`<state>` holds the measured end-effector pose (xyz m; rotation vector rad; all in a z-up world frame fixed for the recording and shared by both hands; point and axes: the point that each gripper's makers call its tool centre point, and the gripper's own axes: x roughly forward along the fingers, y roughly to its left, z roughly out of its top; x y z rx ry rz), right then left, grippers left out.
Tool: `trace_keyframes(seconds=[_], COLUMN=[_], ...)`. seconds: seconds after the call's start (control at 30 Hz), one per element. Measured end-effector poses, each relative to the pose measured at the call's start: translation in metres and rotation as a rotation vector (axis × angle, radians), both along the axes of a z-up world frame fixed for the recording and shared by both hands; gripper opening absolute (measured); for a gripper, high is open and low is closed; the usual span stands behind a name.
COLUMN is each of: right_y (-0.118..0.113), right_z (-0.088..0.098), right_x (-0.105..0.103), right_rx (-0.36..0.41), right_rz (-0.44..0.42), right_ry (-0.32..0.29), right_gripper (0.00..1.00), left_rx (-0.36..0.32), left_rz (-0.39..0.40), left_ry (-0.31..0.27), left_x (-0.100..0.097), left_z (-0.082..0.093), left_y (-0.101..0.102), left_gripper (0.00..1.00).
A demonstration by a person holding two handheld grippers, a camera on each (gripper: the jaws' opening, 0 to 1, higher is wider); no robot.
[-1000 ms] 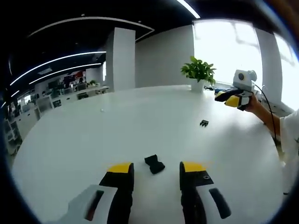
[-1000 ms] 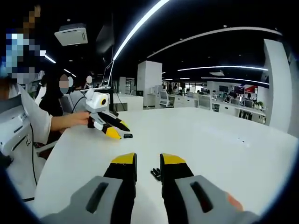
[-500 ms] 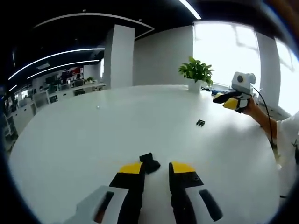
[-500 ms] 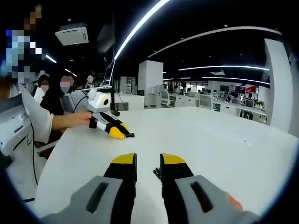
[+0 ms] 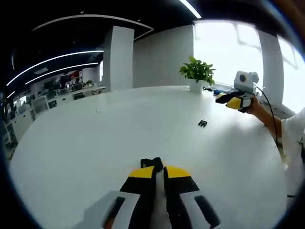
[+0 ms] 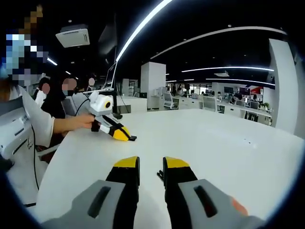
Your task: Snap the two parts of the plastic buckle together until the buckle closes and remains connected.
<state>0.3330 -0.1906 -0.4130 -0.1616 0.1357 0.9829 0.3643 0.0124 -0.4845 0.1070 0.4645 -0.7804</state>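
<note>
Now my left tongs (image 5: 158,171) are pinching one buckle half (image 5: 151,162); my right tongs (image 6: 150,164), spread, are risking nudging the other half (image 5: 203,123) away.

A potted plant (image 5: 198,74) stands at the far edge of the white table (image 5: 95,138), with desks (image 6: 228,107) beyond.

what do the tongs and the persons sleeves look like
Both tongs, left and right, have black jaws with yellow tips on grey bodies. Seen from across the table, each carries a white box on top, with a dark cable trailing back. The person wears a white sleeve.
</note>
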Motion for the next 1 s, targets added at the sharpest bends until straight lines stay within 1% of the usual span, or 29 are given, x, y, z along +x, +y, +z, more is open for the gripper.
trace_keyframes(seconds=[0.13,0.27,0.5,0.63,0.87,1.0], right_y=[-0.0006,-0.0011,-0.0015,-0.0016,-0.0017,-0.0020], right_z=[-0.0002,-0.0002,-0.0001,-0.0014,-0.0057,-0.0051], right_x=[-0.0005,-0.0006,-0.0007,-0.0010,-0.0017,-0.0018], right_rx=[0.001,0.001,0.002,0.005,0.000,0.007], right_rz=[-0.002,-0.002,-0.003,-0.003,0.002,0.002], right_ry=[0.001,0.001,0.002,0.006,0.019,0.018], right_gripper=[0.18,0.18,0.17,0.17,0.17,0.17], left_rx=[-0.005,-0.014,-0.008,-0.019,-0.026,-0.029], left_rz=[0.004,0.005,0.004,0.010,0.015,0.019], left_ry=[0.005,0.007,0.006,0.016,0.023,0.025], left_x=[0.0003,0.0015,0.0024,0.0022,0.0022,0.0022], left_z=[-0.0004,0.0004,-0.0005,-0.0002,0.0002,0.0005], left_y=[-0.0004,-0.0006,-0.0008,-0.0012,-0.0003,-0.0003], left_gripper=[0.01,0.01,0.01,0.05,0.06,0.08])
